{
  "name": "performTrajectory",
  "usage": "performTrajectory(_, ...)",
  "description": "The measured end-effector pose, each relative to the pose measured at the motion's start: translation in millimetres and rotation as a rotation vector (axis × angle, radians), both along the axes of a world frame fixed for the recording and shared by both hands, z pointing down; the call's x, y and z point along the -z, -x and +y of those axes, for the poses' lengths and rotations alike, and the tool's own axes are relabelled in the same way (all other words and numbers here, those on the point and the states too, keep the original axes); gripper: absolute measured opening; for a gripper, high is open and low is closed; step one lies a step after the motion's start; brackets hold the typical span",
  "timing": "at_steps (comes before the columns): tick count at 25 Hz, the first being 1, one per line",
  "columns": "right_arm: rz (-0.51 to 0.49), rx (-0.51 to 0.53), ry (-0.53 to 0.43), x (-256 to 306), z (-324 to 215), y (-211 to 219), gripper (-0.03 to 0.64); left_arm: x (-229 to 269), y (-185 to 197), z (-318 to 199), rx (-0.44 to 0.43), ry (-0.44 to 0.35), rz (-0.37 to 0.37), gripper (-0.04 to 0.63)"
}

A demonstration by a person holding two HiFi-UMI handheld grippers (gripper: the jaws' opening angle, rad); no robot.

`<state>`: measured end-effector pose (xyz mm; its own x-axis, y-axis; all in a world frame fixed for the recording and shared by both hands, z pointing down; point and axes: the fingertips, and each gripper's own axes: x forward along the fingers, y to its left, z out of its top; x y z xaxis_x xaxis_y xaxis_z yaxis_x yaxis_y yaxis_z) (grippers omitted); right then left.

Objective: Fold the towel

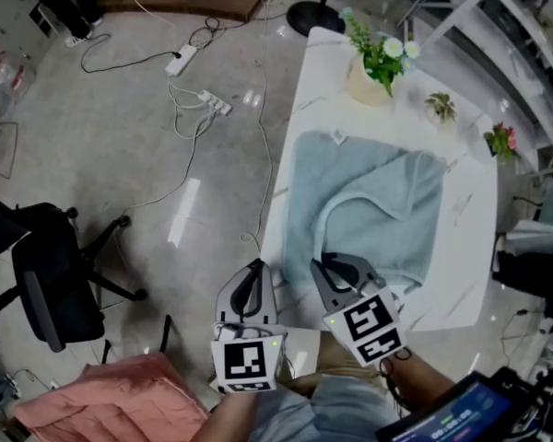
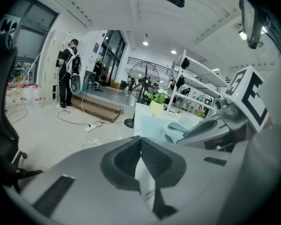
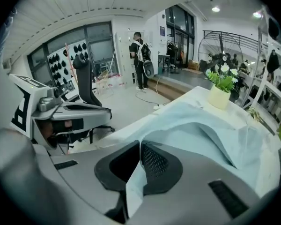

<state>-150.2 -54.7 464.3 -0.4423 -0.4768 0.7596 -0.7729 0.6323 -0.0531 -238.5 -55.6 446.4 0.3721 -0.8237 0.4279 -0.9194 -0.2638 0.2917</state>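
Observation:
A light blue towel (image 1: 378, 201) lies on the white table (image 1: 323, 53), one part doubled over in a raised, curved fold. My right gripper (image 1: 324, 267) is at the towel's near left edge. In the right gripper view its jaws (image 3: 139, 146) are shut, a thin strip of blue cloth showing between them, and the towel (image 3: 192, 125) spreads ahead. My left gripper (image 1: 251, 279) hovers off the table's left side above the floor. It is shut (image 2: 140, 139) and empty, with the towel (image 2: 159, 125) well ahead of it.
A potted plant (image 1: 373, 63) stands at the table's far end, with two small plants (image 1: 440, 107) along the right edge. On the floor to the left are cables with a power strip (image 1: 180, 60), an office chair (image 1: 46, 265) and a pink cloth (image 1: 111, 399). A person (image 2: 68, 71) stands far off.

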Motion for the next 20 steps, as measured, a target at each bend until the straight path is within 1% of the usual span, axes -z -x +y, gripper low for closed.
performTrajectory(4, -0.011, 0.066, 0.025, 3.8, 9.1, 20.9, 0.034, 16.2, 11.9, 0.0, 0.042, -0.014, -0.011, 0.006)
performTrajectory(9, -0.017, 0.129, 0.058, -30.1, 17.0, 42.7, 0.050, 8.7, 22.7, 10.6, 0.112, -0.013, -0.009, 0.007)
performTrajectory(11, -0.047, 0.191, 0.081, -37.3, 21.2, 53.2, 0.111, 0.5, 22.0, 16.9, 0.137, -0.009, 0.000, 0.006)
performTrajectory(12, -0.070, 0.226, 0.097, -35.9, 24.4, 57.0, 0.151, -2.0, 19.5, 20.1, 0.143, -0.005, 0.004, 0.007)
performTrajectory(13, -0.097, 0.258, 0.118, -31.9, 28.1, 58.4, 0.206, -3.2, 15.7, 23.2, 0.148, 0.002, 0.008, 0.008)
performTrajectory(14, -0.121, 0.286, 0.135, -25.8, 31.8, 56.1, 0.229, -3.4, 10.6, 26.0, 0.155, 0.007, 0.014, 0.009)
performTrajectory(15, -0.139, 0.310, 0.146, -18.4, 35.5, 50.1, 0.235, -2.9, 4.1, 28.3, 0.161, 0.008, 0.019, 0.028)
performTrajectory(17, -0.169, 0.353, 0.155, -1.3, 42.5, 31.1, 0.236, -0.3, -11.8, 30.9, 0.178, 0.001, 0.029, 0.088)
performTrajectory(20, -0.219, 0.409, 0.142, 26.3, 45.9, 0.4, 0.236, 1.7, -34.1, 30.3, 0.217, 0.008, 0.035, 0.156)
